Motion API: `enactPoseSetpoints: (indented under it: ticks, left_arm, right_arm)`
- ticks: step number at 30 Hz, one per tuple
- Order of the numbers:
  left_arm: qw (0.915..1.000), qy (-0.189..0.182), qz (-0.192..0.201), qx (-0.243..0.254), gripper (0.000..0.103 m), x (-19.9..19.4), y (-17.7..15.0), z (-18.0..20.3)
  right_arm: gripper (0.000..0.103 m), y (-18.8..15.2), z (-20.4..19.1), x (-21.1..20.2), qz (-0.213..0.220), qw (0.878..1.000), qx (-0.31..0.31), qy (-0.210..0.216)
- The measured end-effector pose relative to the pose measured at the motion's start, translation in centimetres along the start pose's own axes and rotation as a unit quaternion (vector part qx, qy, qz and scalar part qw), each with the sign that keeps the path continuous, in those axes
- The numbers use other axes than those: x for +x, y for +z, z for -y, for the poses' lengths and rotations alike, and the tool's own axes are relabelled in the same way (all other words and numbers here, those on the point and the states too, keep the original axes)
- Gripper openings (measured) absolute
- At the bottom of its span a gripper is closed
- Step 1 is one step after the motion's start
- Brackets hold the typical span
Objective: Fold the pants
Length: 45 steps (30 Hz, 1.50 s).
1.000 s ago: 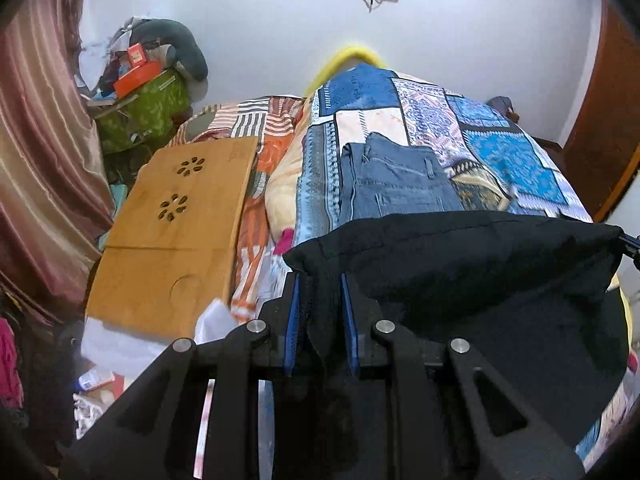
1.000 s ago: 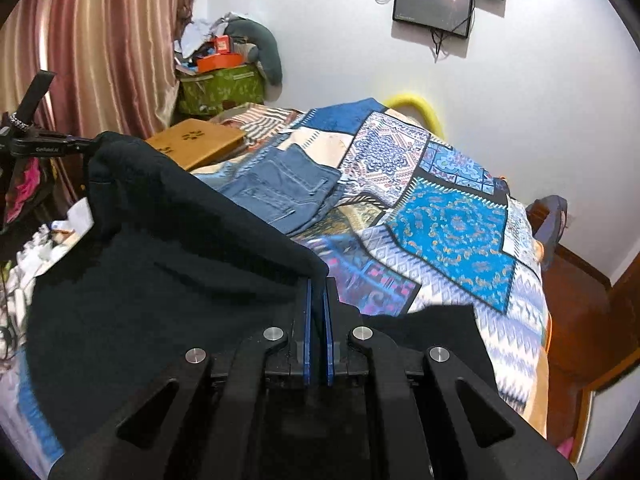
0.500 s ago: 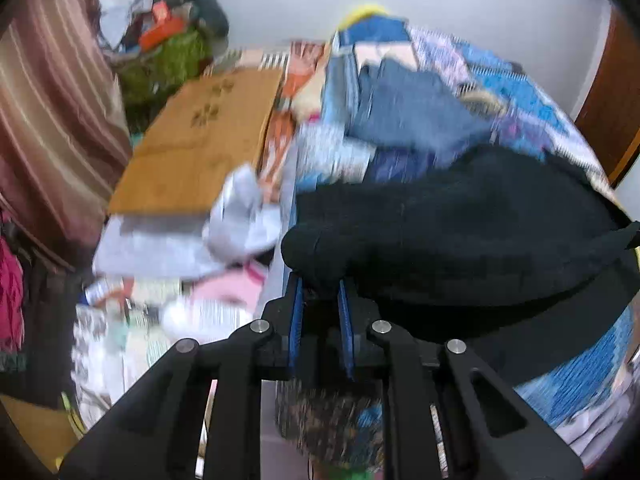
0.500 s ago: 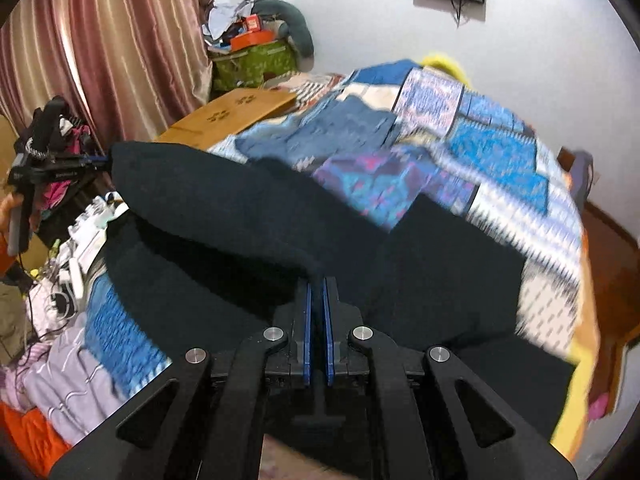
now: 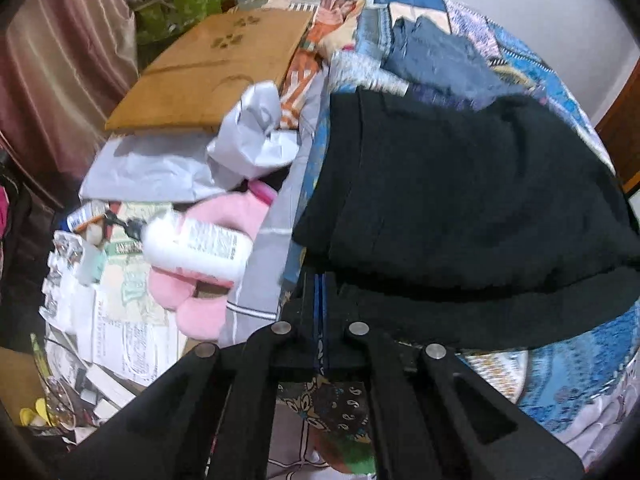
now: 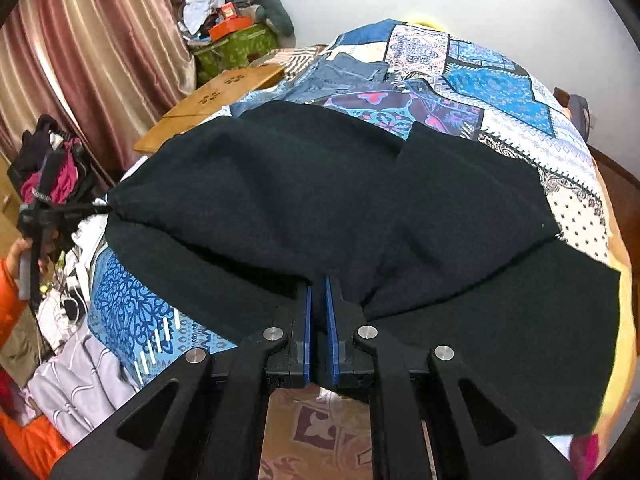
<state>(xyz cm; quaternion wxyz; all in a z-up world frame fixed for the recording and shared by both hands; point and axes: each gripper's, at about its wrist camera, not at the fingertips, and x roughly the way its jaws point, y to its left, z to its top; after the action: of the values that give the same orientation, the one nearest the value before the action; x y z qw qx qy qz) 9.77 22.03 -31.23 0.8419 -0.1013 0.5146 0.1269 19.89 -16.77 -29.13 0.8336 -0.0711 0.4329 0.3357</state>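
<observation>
The black pants (image 5: 480, 208) lie folded over on the patchwork bedspread (image 6: 500, 80), the upper layer set back from the lower edge. My left gripper (image 5: 320, 276) is at the fold's left corner, its jaws closing to a thin slit. In the right wrist view that corner of the pants (image 6: 320, 184) draws to a point at the left gripper (image 6: 98, 208), which a hand (image 6: 20, 252) in an orange sleeve holds. My right gripper (image 6: 318, 282) is at the near edge, its jaws opening slightly, with creases still gathering between the pads.
Folded blue jeans (image 5: 436, 56) lie further up the bed. A wooden lap table (image 5: 208, 64) sits left of them. Left of the bed are a grey bag (image 5: 248, 132), a white bottle (image 5: 192, 248), a pink cushion (image 5: 224, 216) and papers. A striped curtain (image 6: 80, 40) hangs at left.
Both grippers came down and brought the raised pants onto the bed, where they now lie doubled over. The left jaws narrowed from a thick bunch to a slit. The right pads parted a little.
</observation>
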Motion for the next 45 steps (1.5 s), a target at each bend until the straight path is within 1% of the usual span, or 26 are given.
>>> enactPoseSetpoints:
  ticks: [1, 4, 6, 8, 10, 11, 12, 13, 16, 18, 22, 27, 33, 36, 39, 40, 41, 44, 45]
  left_arm:
    - [1.0, -0.005, 0.007, 0.0, 0.0, -0.7, 0.4, 0.2]
    - [0.9994, -0.016, 0.029, 0.012, 0.001, -2.9, 1.7, 1.2]
    - [0.9985, -0.021, 0.044, 0.025, 0.004, -4.3, 2.6, 2.5]
    - [0.9975, -0.029, 0.054, 0.034, 0.01, -5.1, 3.7, 3.5]
    - [0.996, -0.037, 0.066, 0.047, 0.022, -5.8, 4.9, 5.3]
    - [0.9953, -0.04, 0.071, 0.054, 0.026, -6.0, 5.4, 6.0]
    - [0.9945, -0.044, 0.074, 0.059, 0.033, -6.0, 6.0, 6.9]
    - [0.9939, -0.048, 0.077, 0.062, 0.041, -6.0, 6.5, 7.6]
    - [0.9923, -0.057, 0.082, 0.074, 0.053, -5.4, 8.4, 10.1]
    - [0.9914, -0.059, 0.084, 0.082, 0.055, -4.7, 9.6, 11.7]
    - [0.9907, -0.061, 0.08, 0.091, 0.063, -2.5, 11.9, 14.3]
    - [0.9902, -0.065, 0.074, 0.099, 0.072, 0.5, 13.6, 16.6]
    - [0.9909, -0.058, 0.049, 0.111, 0.073, 4.3, 14.3, 17.8]
    - [0.9906, -0.059, 0.04, 0.117, 0.073, 5.6, 14.3, 18.1]
    - [0.9903, -0.063, 0.033, 0.119, 0.073, 6.7, 14.2, 18.3]
    - [0.9904, -0.065, 0.03, 0.118, 0.074, 6.9, 14.2, 18.4]
    - [0.9905, -0.065, 0.028, 0.118, 0.074, 7.1, 14.2, 18.5]
    - [0.9904, -0.061, 0.027, 0.121, 0.074, 7.3, 14.0, 18.6]
    - [0.9904, -0.059, 0.028, 0.122, 0.074, 7.3, 14.0, 18.7]
  right_arm:
    - [0.011, -0.1, -0.1, -0.2, -0.002, 1.0, -0.003, -0.002]
    - [0.021, -0.1, 0.0, -1.1, -0.007, 1.0, -0.003, 0.0]
    - [0.033, 0.0, 0.3, -2.1, -0.006, 1.0, 0.005, 0.001]
    - [0.037, 0.3, 0.7, -3.4, 0.003, 1.0, 0.007, 0.002]
    - [0.043, 0.7, 1.2, -4.6, 0.018, 1.0, 0.008, -0.004]
    - [0.048, 1.1, 1.4, -4.8, 0.023, 1.0, 0.008, -0.009]
    - [0.051, 1.5, 1.9, -5.4, 0.034, 0.999, 0.009, -0.02]
    - [0.052, 2.0, 2.4, -5.8, 0.043, 0.999, 0.012, -0.027]
    - [0.052, 3.5, 3.9, -6.0, 0.055, 0.997, 0.028, -0.036]
    - [0.052, 4.6, 4.9, -5.6, 0.059, 0.997, 0.037, -0.044]
    - [0.052, 6.9, 6.5, -3.6, 0.056, 0.996, 0.036, -0.053]
    - [0.053, 9.7, 8.9, 0.3, 0.031, 0.997, 0.046, -0.053]
    - [0.053, 12.2, 11.0, 6.8, -0.021, 0.997, 0.06, -0.033]
    - [0.053, 12.8, 11.6, 9.6, -0.056, 0.996, 0.059, -0.033]
    - [0.053, 12.9, 11.6, 11.6, -0.082, 0.995, 0.048, -0.028]
    - [0.056, 12.9, 11.6, 12.1, -0.086, 0.995, 0.045, -0.026]
    - [0.056, 12.9, 11.6, 12.2, -0.08, 0.996, 0.041, -0.024]
    - [0.05, 12.9, 11.4, 12.5, -0.077, 0.996, 0.022, -0.026]
    - [0.043, 12.8, 11.5, 12.5, -0.076, 0.997, 0.022, -0.026]
